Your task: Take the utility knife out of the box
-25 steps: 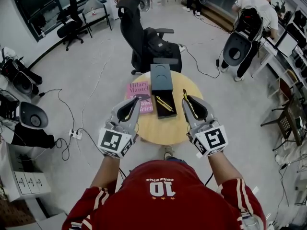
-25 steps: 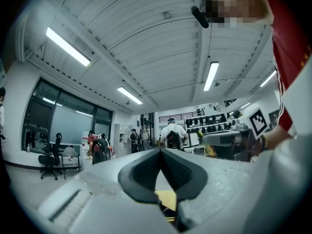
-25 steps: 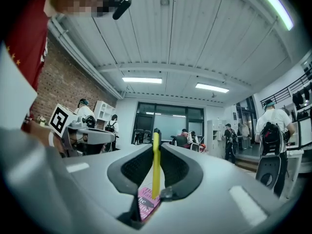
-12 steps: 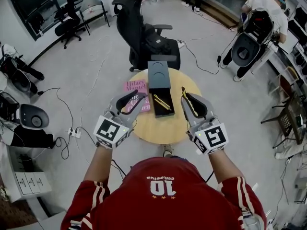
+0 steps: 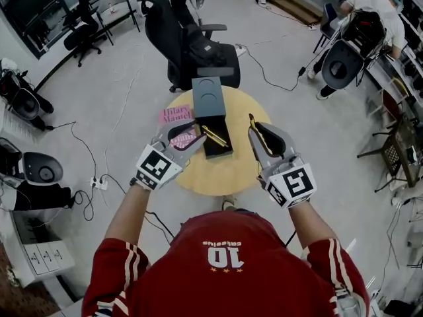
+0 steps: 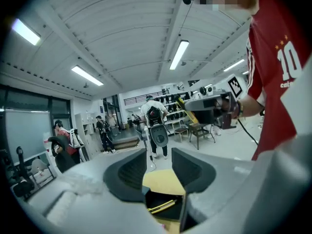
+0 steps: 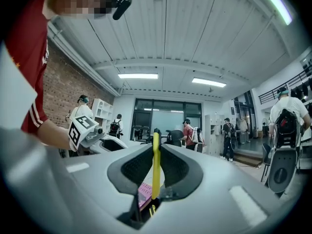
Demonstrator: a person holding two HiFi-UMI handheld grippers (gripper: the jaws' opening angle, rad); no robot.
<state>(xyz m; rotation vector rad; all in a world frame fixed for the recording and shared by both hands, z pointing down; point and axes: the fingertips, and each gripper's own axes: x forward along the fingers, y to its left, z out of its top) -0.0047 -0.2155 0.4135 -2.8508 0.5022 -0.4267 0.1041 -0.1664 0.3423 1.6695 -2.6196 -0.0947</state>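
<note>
The slim yellow utility knife [image 5: 256,129] sits clamped in the right gripper [image 5: 263,137], beside the open dark box [image 5: 208,98] holding another yellow piece [image 5: 215,137].

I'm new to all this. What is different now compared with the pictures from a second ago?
The left gripper has turned and swung in toward the open box. Its jaws, shut a second ago, have just been opening, and nothing is gripped between them. The right gripper stays shut on its yellow tool. The yellow knife in the box, the pink book and the round table are unchanged.
</note>
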